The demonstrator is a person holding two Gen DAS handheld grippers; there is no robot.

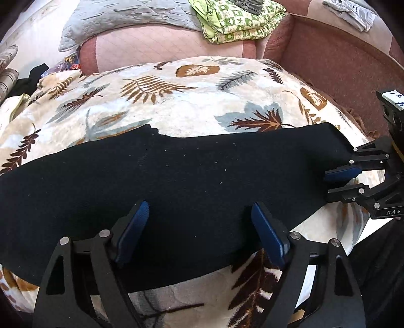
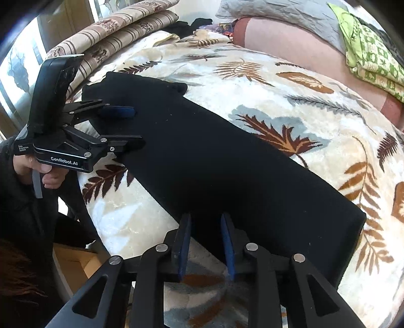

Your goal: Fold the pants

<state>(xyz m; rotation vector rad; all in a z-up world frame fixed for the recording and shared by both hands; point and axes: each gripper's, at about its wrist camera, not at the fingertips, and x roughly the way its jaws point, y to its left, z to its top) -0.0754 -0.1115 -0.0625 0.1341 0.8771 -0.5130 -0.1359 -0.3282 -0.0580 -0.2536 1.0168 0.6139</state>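
Observation:
Black pants (image 1: pixel 176 181) lie flat as one long band across the leaf-patterned blanket (image 1: pixel 176 101), and show in the right wrist view (image 2: pixel 227 164) too. My left gripper (image 1: pixel 199 214) is open, its blue pads spread wide over the near edge of the pants around the middle. In the right wrist view it (image 2: pixel 133 126) sits at the pants' wider end. My right gripper (image 2: pixel 205 227) is partly open, its pads a small gap apart astride the near corner of the narrow end. In the left wrist view it (image 1: pixel 330 184) sits at the pants' right end.
The blanket covers a bed. A pink sofa back (image 1: pixel 164 45) stands behind, with a grey quilt (image 1: pixel 121 17) and a green patterned cloth (image 1: pixel 240 20) on it. Striped folded bedding (image 2: pixel 113 32) lies at the far left. A cardboard box (image 2: pixel 75 262) sits below the bed edge.

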